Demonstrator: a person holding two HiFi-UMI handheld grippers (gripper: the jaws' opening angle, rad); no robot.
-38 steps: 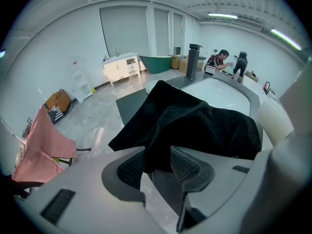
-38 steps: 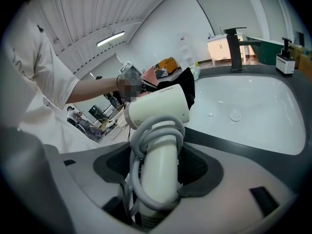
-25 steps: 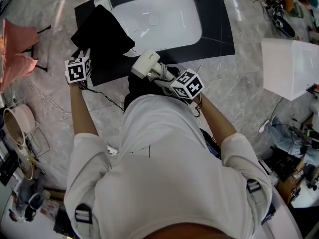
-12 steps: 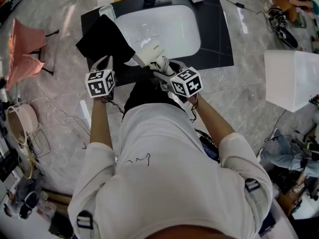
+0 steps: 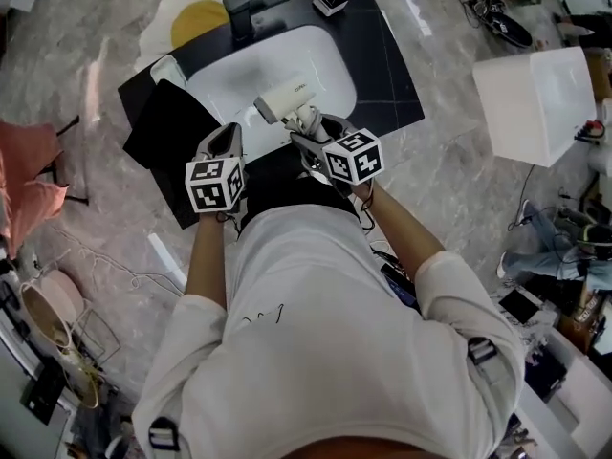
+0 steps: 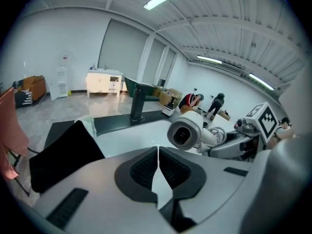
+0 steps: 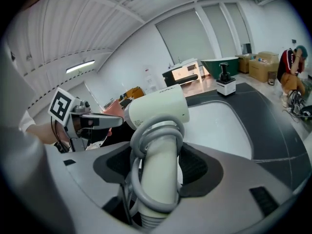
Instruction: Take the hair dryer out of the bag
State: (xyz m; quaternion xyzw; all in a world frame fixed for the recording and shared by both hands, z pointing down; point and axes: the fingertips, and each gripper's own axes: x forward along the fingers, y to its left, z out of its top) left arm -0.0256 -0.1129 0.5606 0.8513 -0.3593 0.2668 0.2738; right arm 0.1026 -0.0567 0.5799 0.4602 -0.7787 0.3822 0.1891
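Now black bag (image 5: 164, 140) lies flat on the counter, left of the basin (image 5: 320, 60); left gripper (image 5: 229, 138) is off it, jaws pressed together, empty, shifted rightward beside right gripper (image 5: 308, 140), which clamps the hair dryer (image 5: 284, 101) handle, clear of the bag, above the basin as before

hair dryer (image 5: 283, 100): over sink (image 5: 251, 60) | bag (image 5: 167, 137): left of sink, on counter (image 5: 387, 70)
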